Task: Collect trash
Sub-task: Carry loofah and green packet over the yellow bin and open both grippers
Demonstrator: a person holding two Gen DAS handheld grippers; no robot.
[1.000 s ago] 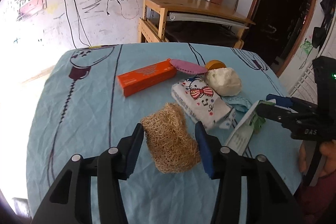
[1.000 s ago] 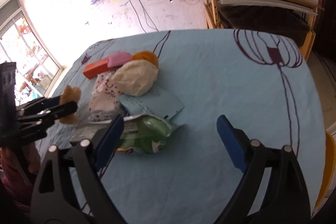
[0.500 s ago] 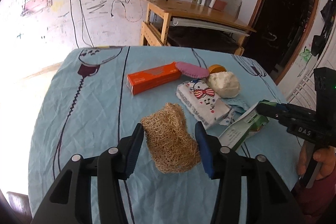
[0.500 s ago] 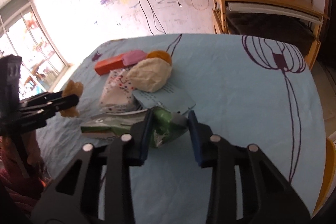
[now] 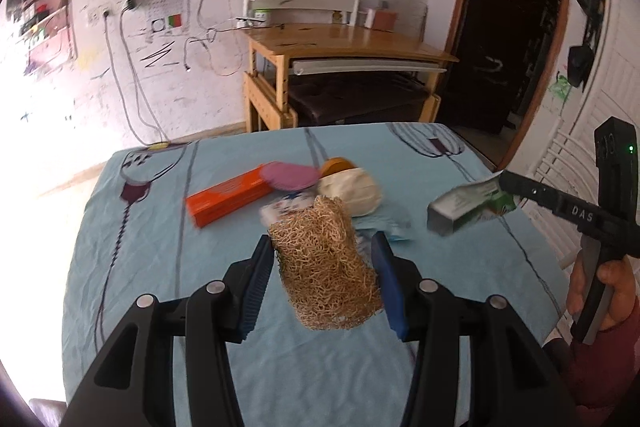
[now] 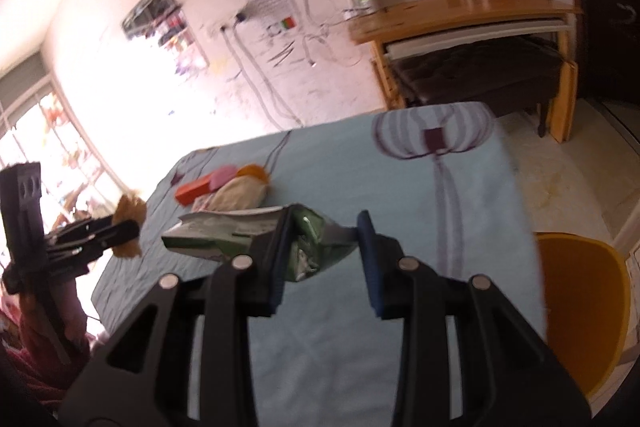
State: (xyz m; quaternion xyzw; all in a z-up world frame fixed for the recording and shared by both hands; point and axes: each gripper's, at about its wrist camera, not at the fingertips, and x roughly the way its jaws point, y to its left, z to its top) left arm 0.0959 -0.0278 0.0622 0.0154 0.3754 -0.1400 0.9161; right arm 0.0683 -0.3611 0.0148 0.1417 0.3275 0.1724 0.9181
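My left gripper (image 5: 322, 277) is shut on a tan loofah sponge (image 5: 324, 267) and holds it above the blue tablecloth (image 5: 160, 267). My right gripper (image 6: 322, 259) is shut on a green and white snack wrapper (image 6: 240, 233) and holds it in the air; the wrapper also shows in the left wrist view (image 5: 468, 205) at the right. On the table lie an orange box (image 5: 228, 199), a pink pad (image 5: 290, 175), an orange lid (image 5: 336, 165), a cream crumpled wad (image 5: 352, 189), a patterned tissue pack (image 5: 286, 207) and a light blue paper (image 5: 382, 227).
A wooden desk (image 5: 352, 47) stands behind the table by the wall. A dark doorway (image 5: 508, 39) is at the back right. A yellow chair (image 6: 580, 303) stands by the table's right edge in the right wrist view.
My right gripper closed on the wrapper and lifted it off the table. My left gripper rose with the loofah still in it.
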